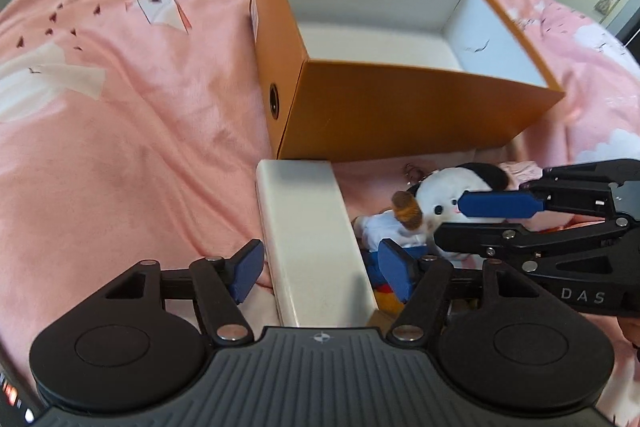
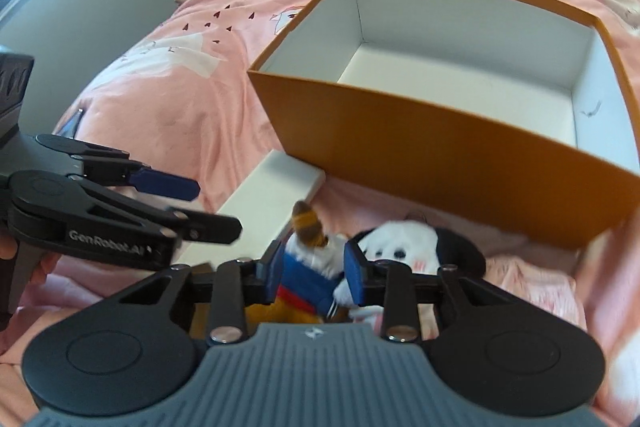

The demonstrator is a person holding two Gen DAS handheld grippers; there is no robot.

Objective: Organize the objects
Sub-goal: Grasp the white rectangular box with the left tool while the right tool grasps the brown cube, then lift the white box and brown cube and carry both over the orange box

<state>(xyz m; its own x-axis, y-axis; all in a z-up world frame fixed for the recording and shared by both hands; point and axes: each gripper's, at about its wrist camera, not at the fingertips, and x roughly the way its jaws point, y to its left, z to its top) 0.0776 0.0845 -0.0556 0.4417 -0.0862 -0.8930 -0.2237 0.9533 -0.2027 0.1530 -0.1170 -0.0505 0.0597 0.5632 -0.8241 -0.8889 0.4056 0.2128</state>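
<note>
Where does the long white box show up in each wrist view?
Left wrist view: the long white box runs up the lower centre, between the left gripper's fingers, its far end at the orange box.
Right wrist view: it lies left of centre, running diagonally toward the lower left.
Shared landmark: the orange box, open and white inside, just beyond the white box's far end.
</note>
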